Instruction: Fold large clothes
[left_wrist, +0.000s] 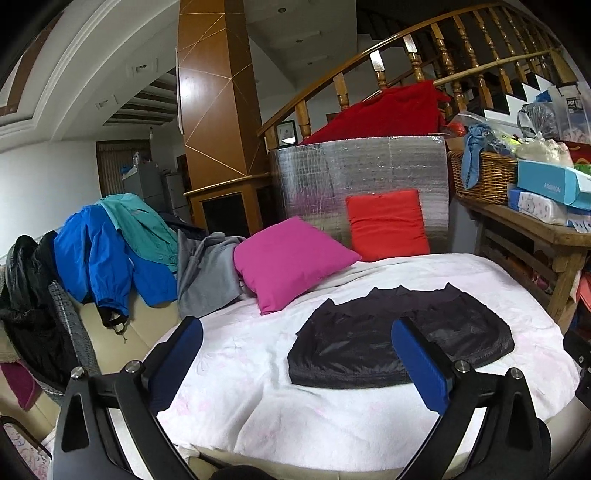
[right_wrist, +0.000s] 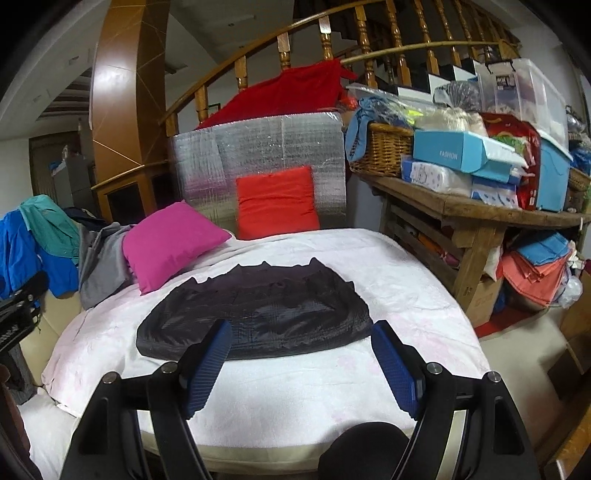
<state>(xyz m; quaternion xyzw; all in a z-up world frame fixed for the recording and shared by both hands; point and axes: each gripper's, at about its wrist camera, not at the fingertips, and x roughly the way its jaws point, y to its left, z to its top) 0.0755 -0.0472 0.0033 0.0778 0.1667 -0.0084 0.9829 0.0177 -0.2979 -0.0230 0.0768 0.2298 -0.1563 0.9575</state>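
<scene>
Left wrist view: left claw (left_wrist: 297, 363) spread wide, blue ribbed pads (left_wrist: 419, 365) apart, nothing between them, held above the near edge of a white bed cover with faint pink print (left_wrist: 258, 398). Folded black shiny quilted garment (left_wrist: 369, 350) lying flat on that cover, beyond the claw and toward its right finger, partly hidden by that finger. Magenta square cushion (left_wrist: 288, 262) tilted at the far left of the bed, just beside an orange-red square cushion (left_wrist: 388, 223) propped upright against a silver foil-faced panel (left_wrist: 362, 166). Heap of clothes at left: bright blue jacket (left_wrist: 99, 258), teal shirt (left_wrist: 144, 225) over it, grey garment (left_wrist: 207, 273) next to the magenta cushion. Curved wooden stair railing (left_wrist: 388, 55) behind, red cloth (left_wrist: 384, 110) draped under it. Woven wicker basket (left_wrist: 484, 173) and light blue cardboard box (left_wrist: 550, 181) on a rough wooden tabletop (left_wrist: 535, 229) at right.

Right wrist view: right claw (right_wrist: 301, 363) also open, somewhat less wide, pads clear of any cloth, hanging over the near part of the bed cover. Black garment directly ahead, its near edge just past the fingertips, not touched. Cushions, foil panel and railing beyond; tabletop at right crowded with boxes and bags, folded orange and blue fabrics (right_wrist: 535, 266) stacked beneath it.
</scene>
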